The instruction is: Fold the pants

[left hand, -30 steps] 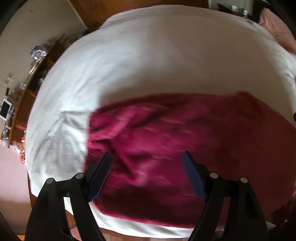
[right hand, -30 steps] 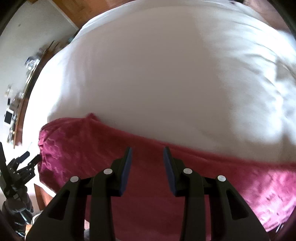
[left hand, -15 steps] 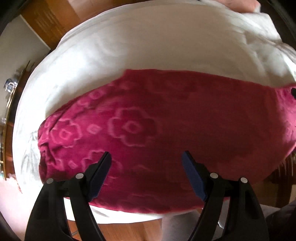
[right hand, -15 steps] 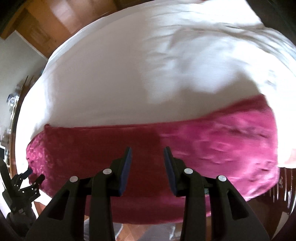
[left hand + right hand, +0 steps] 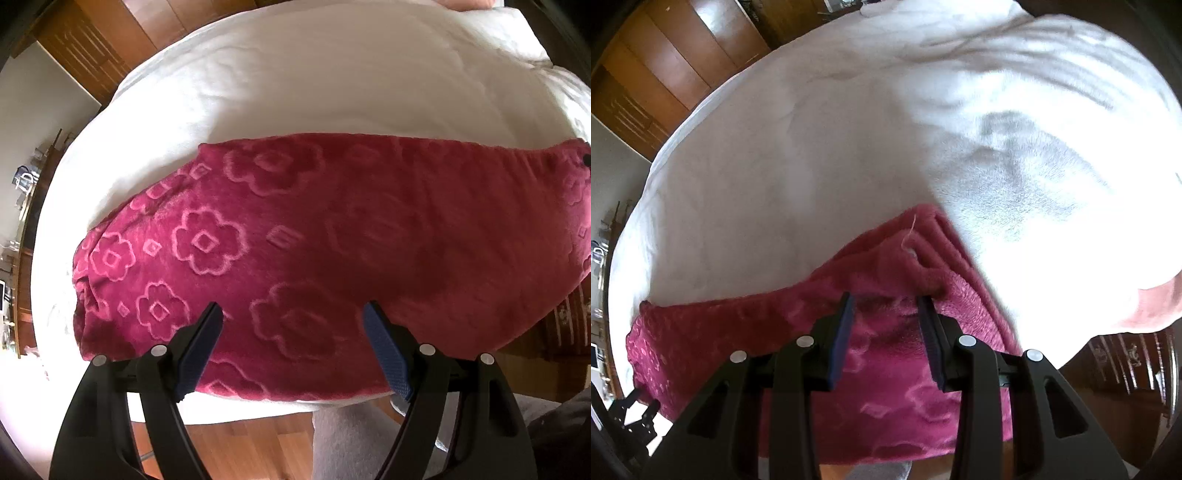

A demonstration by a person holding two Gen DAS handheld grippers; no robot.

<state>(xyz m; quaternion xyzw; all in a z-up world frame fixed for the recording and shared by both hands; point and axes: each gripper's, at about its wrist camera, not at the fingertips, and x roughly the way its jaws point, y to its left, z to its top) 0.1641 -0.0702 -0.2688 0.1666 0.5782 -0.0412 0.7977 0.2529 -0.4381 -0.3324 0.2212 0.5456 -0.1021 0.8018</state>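
Observation:
Magenta fleece pants (image 5: 332, 251) with an embossed flower pattern lie folded lengthwise near the front edge of a white bed (image 5: 314, 81). My left gripper (image 5: 291, 321) is wide open and empty, above the pants' near edge. In the right wrist view the pants (image 5: 798, 332) run from the left to their right end, where a ribbed band (image 5: 938, 251) shows. My right gripper (image 5: 886, 299) is open with a narrower gap, empty, just short of that band. The left gripper (image 5: 635, 413) also shows at the lower left of the right wrist view.
The white bedding (image 5: 812, 147) is wrinkled toward the far right. Wooden wardrobe doors (image 5: 96, 48) stand behind the bed. A cluttered shelf (image 5: 22, 184) is at the left. Wood floor (image 5: 251, 450) and a grey rug (image 5: 354, 435) lie below the bed's front edge.
Both grippers swung to the right along the pants. The left view now shows the whole folded length; the right view has closed in on the banded right end. Both grippers stayed open.

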